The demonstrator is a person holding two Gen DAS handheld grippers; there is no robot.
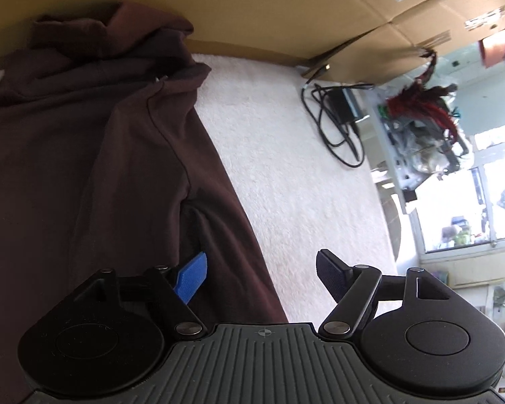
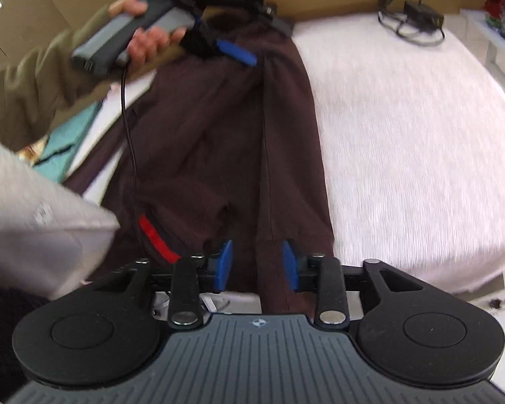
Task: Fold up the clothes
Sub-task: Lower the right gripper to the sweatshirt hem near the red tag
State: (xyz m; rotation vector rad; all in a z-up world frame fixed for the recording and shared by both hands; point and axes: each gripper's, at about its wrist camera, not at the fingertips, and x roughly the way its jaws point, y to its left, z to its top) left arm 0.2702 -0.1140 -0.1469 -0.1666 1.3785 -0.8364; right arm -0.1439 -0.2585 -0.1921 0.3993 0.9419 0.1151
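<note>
Garment: a dark maroon long-sleeved cloth top (image 1: 84, 155) lies spread along the left part of a white fluffy-covered surface (image 1: 286, 168), its collar end bunched against a tan cardboard wall (image 1: 252, 10); laid out long like this, a sleeve side can be turned inward.
Left claw: the left claw (image 1: 261, 277) is spread wide, its blue pad (image 1: 192, 277) over the sleeve and its dark pad (image 1: 331, 277) over bare white cover, so it straddles the garment's outer edge, probably ready to pinch it. Seen from the right wrist camera, the person's hand (image 2: 144, 38) holds it near the shoulder end.
Right claw: the right claw (image 2: 257, 264) is parted, nothing pinched; a strip of maroon cloth runs between its blue pads (image 2: 225, 262) at the hem end.
Why both ends: one claw at each end should keep the edge straight when lifted.
Red mark: a red stripe (image 2: 156, 235) shows near the hem.
Clutter: a black cable with adapter (image 1: 336, 118) lies well apart from the garment.
</note>
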